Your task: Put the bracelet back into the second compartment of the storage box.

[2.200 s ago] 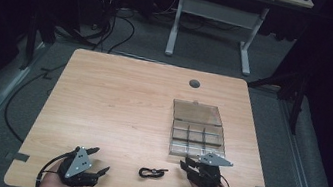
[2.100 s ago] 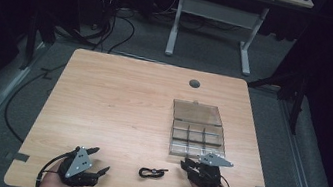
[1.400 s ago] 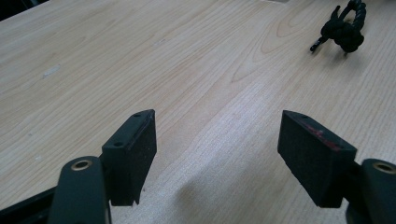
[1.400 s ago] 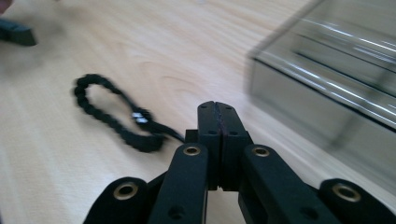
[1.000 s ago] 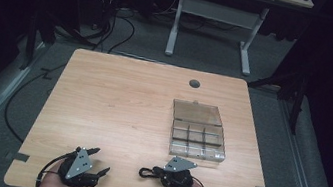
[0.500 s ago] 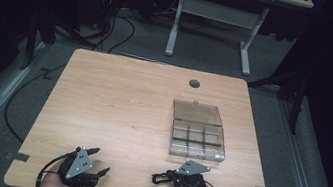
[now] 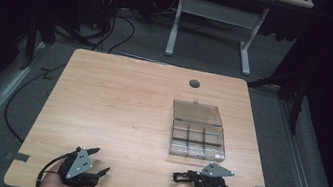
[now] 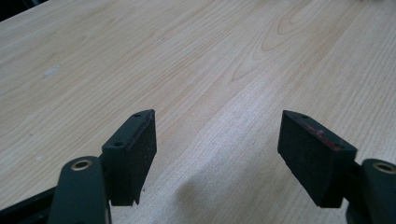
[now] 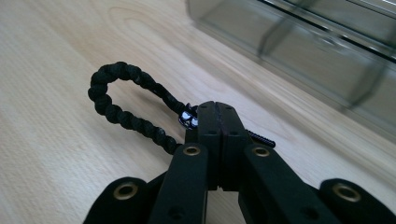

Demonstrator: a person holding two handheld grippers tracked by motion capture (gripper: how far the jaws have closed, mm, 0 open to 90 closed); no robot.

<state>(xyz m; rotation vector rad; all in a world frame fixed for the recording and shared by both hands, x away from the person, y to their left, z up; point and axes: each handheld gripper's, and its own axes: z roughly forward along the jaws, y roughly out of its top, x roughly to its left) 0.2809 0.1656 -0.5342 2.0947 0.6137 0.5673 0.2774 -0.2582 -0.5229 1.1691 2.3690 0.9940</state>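
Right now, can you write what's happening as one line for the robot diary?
right gripper: shut on black braided cord bracelet | left gripper: open, empty | clear plastic compartment box: lid open | light wooden table

on my table (image 7: 117,101), the compartment box (image 7: 196,137) sits right of centre, its lid lying open toward the far edge. my right gripper (image 7: 185,178) is just before the box near the front edge, the bracelet (image 9: 126,100) pinched in it. my left gripper (image 7: 100,171) rests at the front left, well apart.
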